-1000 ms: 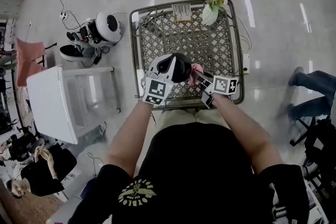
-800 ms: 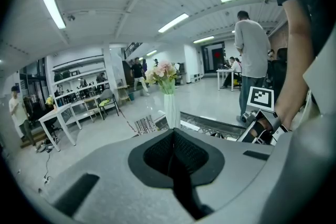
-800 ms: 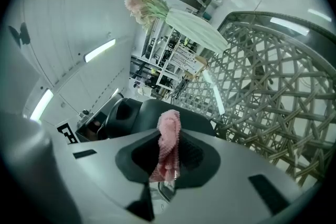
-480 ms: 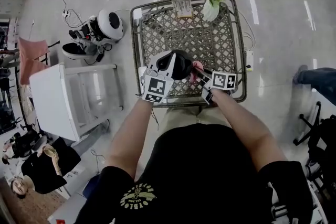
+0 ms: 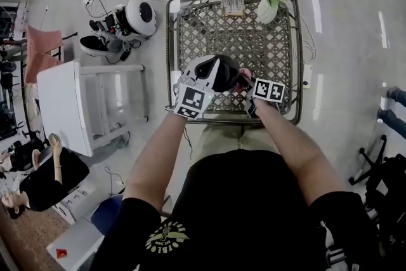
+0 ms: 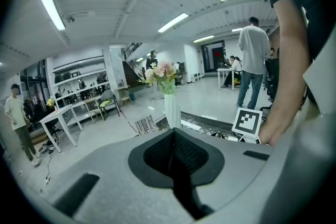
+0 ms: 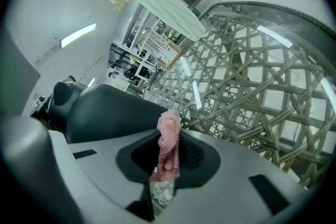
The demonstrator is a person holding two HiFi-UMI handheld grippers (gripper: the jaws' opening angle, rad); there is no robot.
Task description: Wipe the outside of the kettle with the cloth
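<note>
The black kettle [image 5: 223, 73] stands on the lattice-topped table [image 5: 254, 41], near its front edge. In the right gripper view the kettle [image 7: 105, 113] fills the left side, just beyond the jaws. My right gripper [image 7: 168, 136] is shut on a pink cloth [image 7: 169, 139], and this cloth [image 5: 243, 80] sits against the kettle's right side. My left gripper [image 5: 202, 73] is at the kettle's left side. In its own view the left gripper [image 6: 173, 160] has its jaws shut, nothing shows between them, and the kettle is out of sight.
A white vase of pink flowers [image 5: 269, 6] and a small box [image 5: 231, 3] stand at the table's far edge. A white side table [image 5: 82, 105] and a round white device with cables [image 5: 136, 17] are on the floor to the left. People stand in the room beyond.
The head camera has shifted, so the table sits further right in the picture. My right gripper with the cloth has drawn closer to the kettle's side. The left gripper stays beside the kettle.
</note>
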